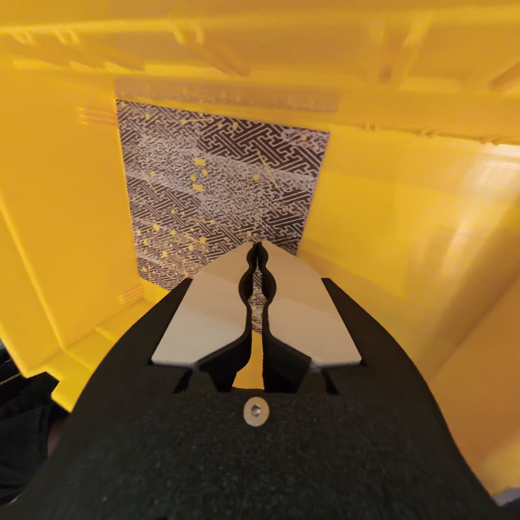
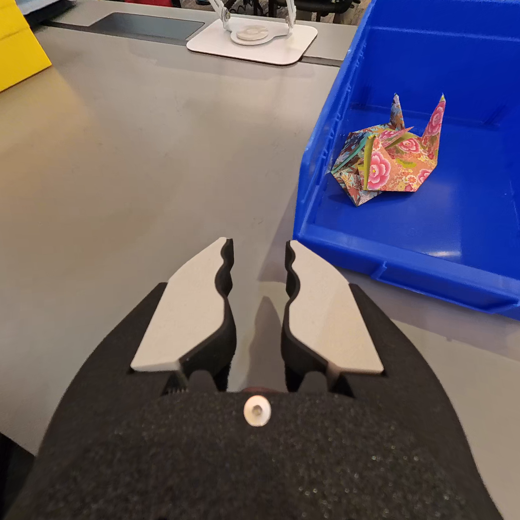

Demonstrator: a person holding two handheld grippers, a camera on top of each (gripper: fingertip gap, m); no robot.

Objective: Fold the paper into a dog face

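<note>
Lying pinched between left gripper (image 1: 257, 245) tips: paper (image 1: 219, 185).

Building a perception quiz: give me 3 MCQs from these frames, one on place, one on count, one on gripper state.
1. Where does the patterned paper lie?
A. grey table
B. yellow bin
C. blue bin

2. How many folded paper pieces are in the blue bin?
A. none
B. two
C. five

3. The right gripper is:
A. open, empty
B. shut on paper
C. shut, empty

Answers:
1 B, the yellow bin walls surround it.
2 B, a floral piece overlaps a leaf-print piece.
3 A, a gap shows between the fingers.
</note>
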